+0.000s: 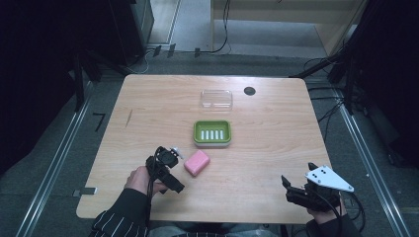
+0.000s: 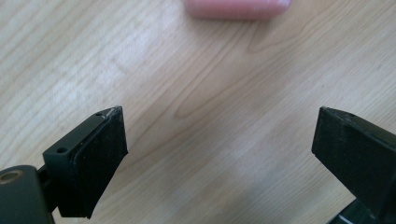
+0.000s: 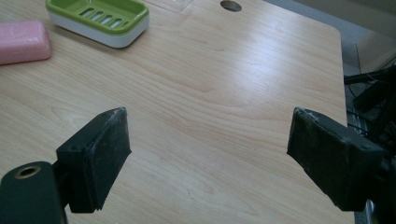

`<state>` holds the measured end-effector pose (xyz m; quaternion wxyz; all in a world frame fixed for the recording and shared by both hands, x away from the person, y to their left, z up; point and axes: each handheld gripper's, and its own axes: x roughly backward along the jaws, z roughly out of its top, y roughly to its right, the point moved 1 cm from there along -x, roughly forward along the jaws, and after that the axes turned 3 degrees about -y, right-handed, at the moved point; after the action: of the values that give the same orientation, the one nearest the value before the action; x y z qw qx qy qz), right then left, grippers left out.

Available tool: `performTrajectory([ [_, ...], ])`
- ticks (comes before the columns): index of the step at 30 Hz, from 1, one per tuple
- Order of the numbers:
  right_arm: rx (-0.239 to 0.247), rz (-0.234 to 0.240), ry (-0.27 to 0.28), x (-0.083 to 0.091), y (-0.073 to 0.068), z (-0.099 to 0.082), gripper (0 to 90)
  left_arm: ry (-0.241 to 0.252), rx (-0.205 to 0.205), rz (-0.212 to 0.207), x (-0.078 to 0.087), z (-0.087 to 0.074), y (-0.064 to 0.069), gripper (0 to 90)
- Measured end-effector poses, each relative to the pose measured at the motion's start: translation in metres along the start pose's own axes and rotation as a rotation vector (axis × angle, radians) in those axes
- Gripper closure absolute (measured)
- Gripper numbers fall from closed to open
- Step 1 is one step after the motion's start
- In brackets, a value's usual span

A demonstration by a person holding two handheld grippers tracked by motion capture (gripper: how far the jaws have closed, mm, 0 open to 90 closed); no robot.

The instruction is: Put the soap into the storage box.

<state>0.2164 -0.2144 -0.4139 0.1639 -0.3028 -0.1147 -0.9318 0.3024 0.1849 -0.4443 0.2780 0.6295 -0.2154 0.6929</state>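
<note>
Table: soap, dish, lid.

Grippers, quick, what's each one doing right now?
Left gripper: open, holding nothing, just short of the pink soap.
Right gripper: open, holding nothing, over bare table.

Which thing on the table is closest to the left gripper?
The pink soap. It lies just beside the left gripper, while the green dish and the clear lid sit farther up the table.
</note>
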Motion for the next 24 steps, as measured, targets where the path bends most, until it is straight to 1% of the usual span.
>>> performTrajectory([
  [1, 0.0, 0.0, 0.0, 0.0, 0.0, 0.0, 13.5, 0.0, 0.0, 0.0, 0.0, 0.0, 0.0, 3.6],
  [4, 0.002, 0.002, 0.0, 0.0, 0.0, 0.0, 13.4, 0.004, 0.002, -0.001, 0.001, 0.006, 0.0, 3.6],
  [7, 0.001, 0.002, 0.0, 0.0, 0.0, 0.0, 13.5, 0.005, -0.008, -0.002, 0.002, 0.013, -0.001, 3.6],
  [9, 0.0, 0.002, 0.0, 0.0, 0.0, 0.0, 13.5, 0.011, -0.007, -0.003, 0.002, 0.018, 0.0, 3.6],
  [10, 0.0, 0.002, 0.0, 0.0, 0.0, 0.0, 13.5, 0.011, -0.007, -0.003, 0.002, 0.018, 0.0, 3.6],
  [13, 0.0, 0.003, 0.001, 0.0, 0.0, 0.0, 13.5, 0.012, -0.017, -0.005, 0.003, 0.025, 0.0, 3.6],
  [15, 0.001, 0.003, 0.001, 0.0, 0.0, 0.0, 13.5, 0.019, -0.015, -0.006, 0.002, 0.027, 0.0, 3.6],
  [17, 0.0, 0.002, 0.001, 0.0, 0.0, 0.0, 13.5, 0.017, -0.021, -0.009, 0.002, 0.029, 0.0, 3.6],
  [18, 0.0, 0.002, 0.001, 0.0, 0.0, 0.0, 13.4, 0.017, -0.015, -0.008, 0.002, 0.031, 0.0, 3.6],
  [23, 0.001, 0.002, 0.0, -0.001, 0.0, 0.0, 13.5, 0.017, -0.021, -0.012, 0.003, 0.038, -0.002, 3.6],
  [24, 0.0, 0.002, 0.001, -0.001, 0.0, 0.0, 13.5, 0.025, -0.02, -0.012, 0.003, 0.039, -0.001, 3.6],
])
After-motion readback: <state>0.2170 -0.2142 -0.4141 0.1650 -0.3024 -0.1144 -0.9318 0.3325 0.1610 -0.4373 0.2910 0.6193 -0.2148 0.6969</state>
